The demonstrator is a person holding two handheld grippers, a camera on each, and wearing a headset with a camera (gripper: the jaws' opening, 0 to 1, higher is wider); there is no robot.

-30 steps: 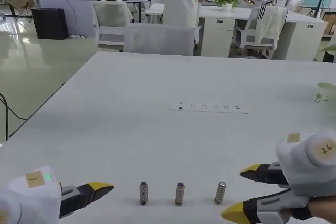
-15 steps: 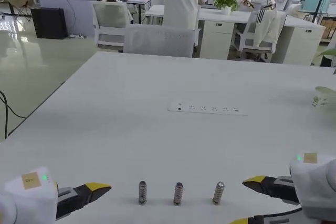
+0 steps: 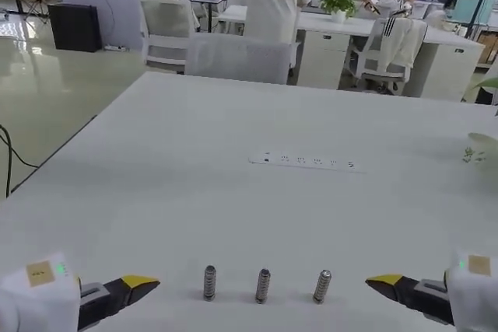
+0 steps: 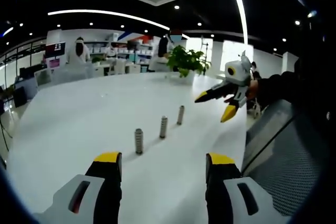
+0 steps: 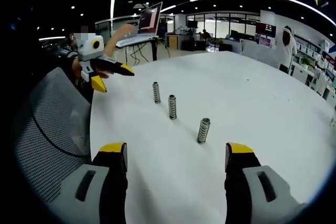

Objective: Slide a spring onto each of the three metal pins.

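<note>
Drawn back rightward since a second ago, the right gripper (image 5: 176, 153) keeps its yellow-tipped black fingers (image 5: 113, 153) wide apart — the left gripper (image 4: 164, 158) likewise. Between them, three silver metal pins (image 3: 325, 274), each sleeved in a grey coil spring (image 3: 264, 288), stand on the white tabletop (image 3: 233, 114).

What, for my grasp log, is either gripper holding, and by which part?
Nothing. The left gripper and right gripper are both open and empty; the three springs stand on the table between them, untouched.
</note>
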